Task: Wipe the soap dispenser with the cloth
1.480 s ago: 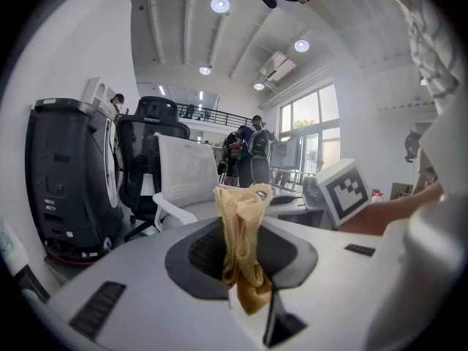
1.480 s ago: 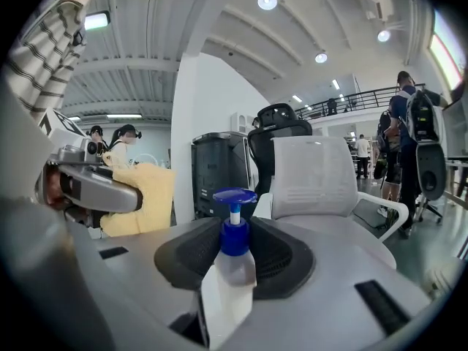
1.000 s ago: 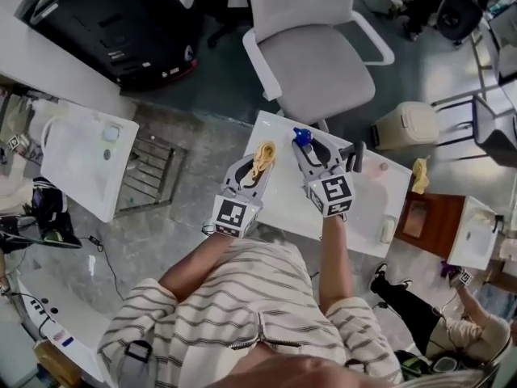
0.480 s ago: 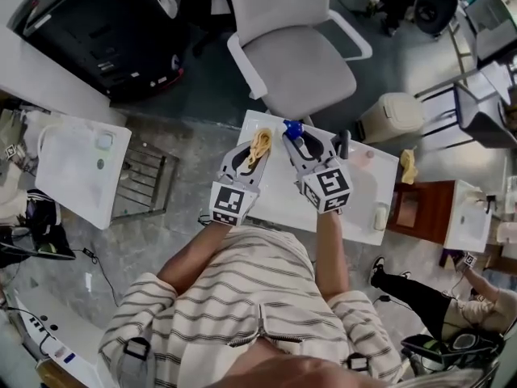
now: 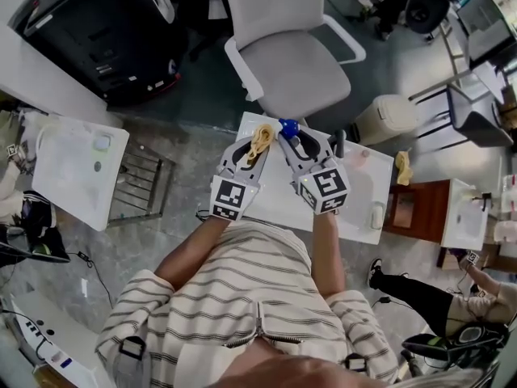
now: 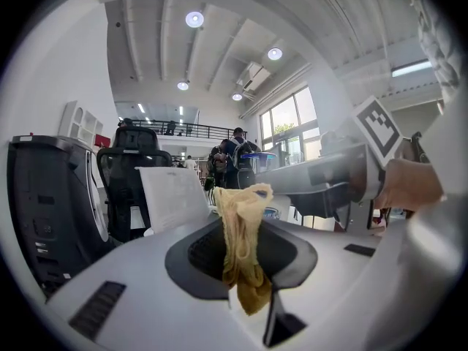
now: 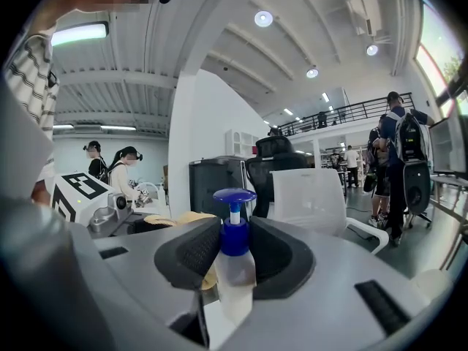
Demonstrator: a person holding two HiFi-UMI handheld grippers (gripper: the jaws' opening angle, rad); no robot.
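1. Over the far left corner of the white counter, the two grippers meet almost tip to tip, one in each hand of the person in the striped top.
2. Left gripper first: its fingers are drawn in narrow and clamped on the yellow cloth. The cloth is bunched into a rope. In the left gripper view a loop of it stands up at 12 o'clock above the pads and a tail hangs out at 6 o'clock.
3. Now the right gripper: its fingers are partway closed and gripping the soap dispenser. The pads press its blue collar and shoulder from 9 and 3 o'clock.
4. The bottle stands upright in that grip, with the blue pump head at 12 o'clock and the clear body dropping to 6 o'clock between the fingers.
5. Looking down from the head view, the blue pump head sits at 3 o'clock of the cloth, just beside it. I can't tell whether they actually touch.
6. The right gripper view has a fold of the cloth peeking out at 9 o'clock of the bottle, behind the pad on that side, with the left gripper's body farther out the same way.
7. Round the edges, a white office chair stands at 12 o'clock of the grippers and a pale bin at 2 o'clock.
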